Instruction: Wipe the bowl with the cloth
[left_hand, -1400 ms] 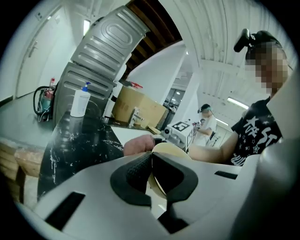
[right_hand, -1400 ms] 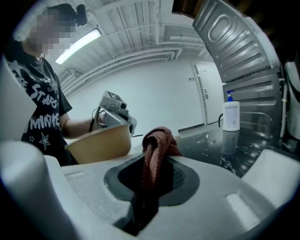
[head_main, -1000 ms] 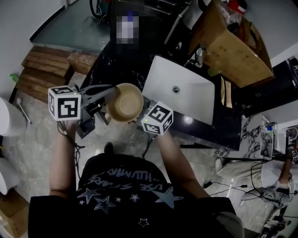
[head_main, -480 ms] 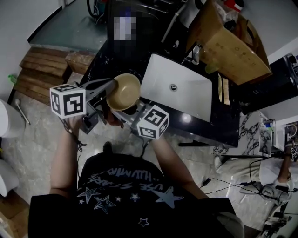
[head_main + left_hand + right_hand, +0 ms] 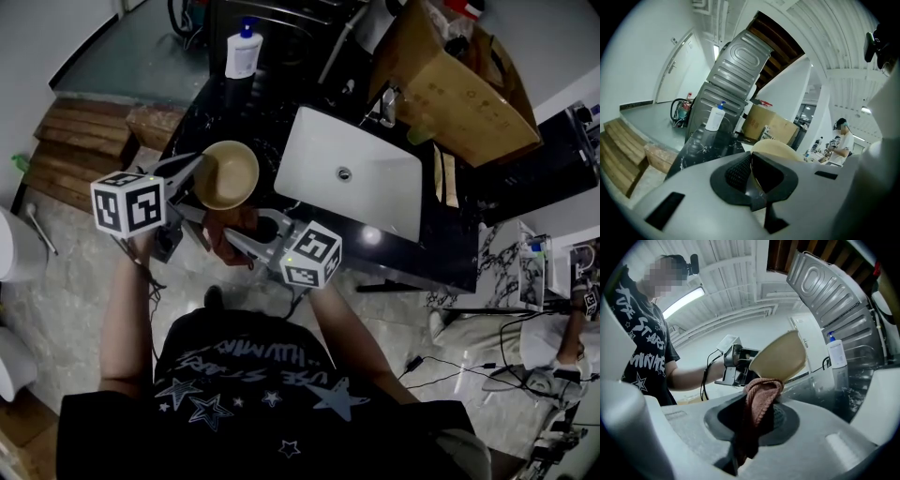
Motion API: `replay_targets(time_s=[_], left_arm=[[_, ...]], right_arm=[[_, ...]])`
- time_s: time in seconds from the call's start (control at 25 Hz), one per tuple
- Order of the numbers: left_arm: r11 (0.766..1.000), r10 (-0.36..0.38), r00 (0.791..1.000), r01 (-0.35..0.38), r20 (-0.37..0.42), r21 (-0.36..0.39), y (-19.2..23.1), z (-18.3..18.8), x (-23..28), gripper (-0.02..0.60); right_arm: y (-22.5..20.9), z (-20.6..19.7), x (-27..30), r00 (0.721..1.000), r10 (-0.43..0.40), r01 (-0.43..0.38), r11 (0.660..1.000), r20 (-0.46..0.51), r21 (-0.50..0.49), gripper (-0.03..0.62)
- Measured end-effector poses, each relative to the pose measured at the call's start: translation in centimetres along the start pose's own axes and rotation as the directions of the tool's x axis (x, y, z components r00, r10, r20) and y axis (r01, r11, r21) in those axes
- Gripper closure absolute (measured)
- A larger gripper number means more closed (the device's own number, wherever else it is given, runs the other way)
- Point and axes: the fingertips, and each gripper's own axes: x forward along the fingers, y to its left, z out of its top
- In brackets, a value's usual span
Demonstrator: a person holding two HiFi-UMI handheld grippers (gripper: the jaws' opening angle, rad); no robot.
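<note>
Head view: the left tool (image 5: 192, 169) is clamped on the rim of a tan bowl (image 5: 227, 174), held above the dark table (image 5: 441, 253) just left of the white sink (image 5: 309, 141). The right tool (image 5: 236, 240) is closed on a reddish cloth (image 5: 230, 230) just below the bowl.

Left gripper view: the jaws are pinched together on the bowl's edge, with a white bottle (image 5: 715, 118) standing on the table beyond.

Right gripper view: the cloth is bunched between the closed jaws, and its top reaches the tilted bowl's underside.
</note>
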Motion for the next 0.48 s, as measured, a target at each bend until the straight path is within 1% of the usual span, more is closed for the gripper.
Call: replay_targets(time_s=[0.2, 0.32, 0.48], left_arm=[[0.999, 0.054, 0.999, -0.054, -0.002, -0.008, 1.9, -0.9, -0.8, 0.565], [0.997, 0.070, 0.998, -0.070, -0.004, -0.015, 2.3, -1.4, -1.3, 0.565], [0.997, 0.075, 0.997, -0.075, -0.018, -0.013, 2.6, -2.1, -1.7, 0.565]], right_arm=[[-1.1, 0.2, -1.4, 0.999, -0.036, 0.036, 0.999, 0.010, 0.009, 0.527], [-1.7, 0.3, -2.1, 0.998, -0.059, 0.059, 0.998, 0.009, 0.005, 0.526], [-3.5, 0.6, -3.2, 0.992, -0.122, 0.121, 0.992, 0.026, 0.029, 0.526]])
